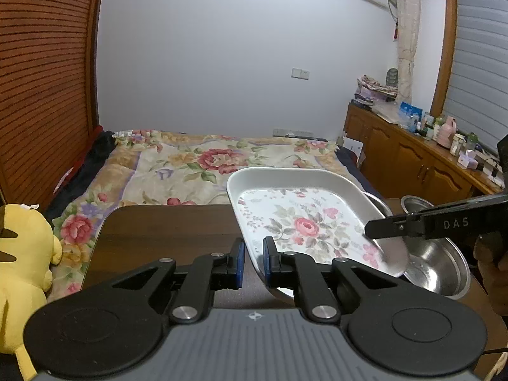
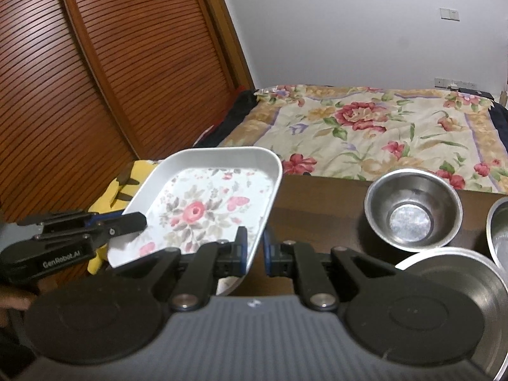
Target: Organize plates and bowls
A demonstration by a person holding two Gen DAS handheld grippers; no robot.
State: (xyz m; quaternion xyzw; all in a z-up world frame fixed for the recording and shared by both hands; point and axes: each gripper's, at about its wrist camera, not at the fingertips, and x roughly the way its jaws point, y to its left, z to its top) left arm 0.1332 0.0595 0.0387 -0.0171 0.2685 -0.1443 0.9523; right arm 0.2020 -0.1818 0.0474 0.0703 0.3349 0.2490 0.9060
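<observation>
The white rectangular tray with a rose print (image 1: 298, 219) hangs tilted above the dark wooden table (image 1: 165, 228), gripped at two edges. The left gripper (image 1: 253, 262) has its blue-padded fingers (image 1: 238, 265) set on either side of the tray's near rim; a gap shows between the pads, so whether they pinch the rim cannot be told. The right gripper (image 2: 254, 254) likewise straddles the tray's opposite rim, contact unclear. Right of the tray, on the table, sit a small steel bowl (image 2: 412, 209) and, nearer the camera, a round steel plate (image 2: 457, 273). A yellow plush toy (image 1: 22, 273) lies left of the tray.
</observation>
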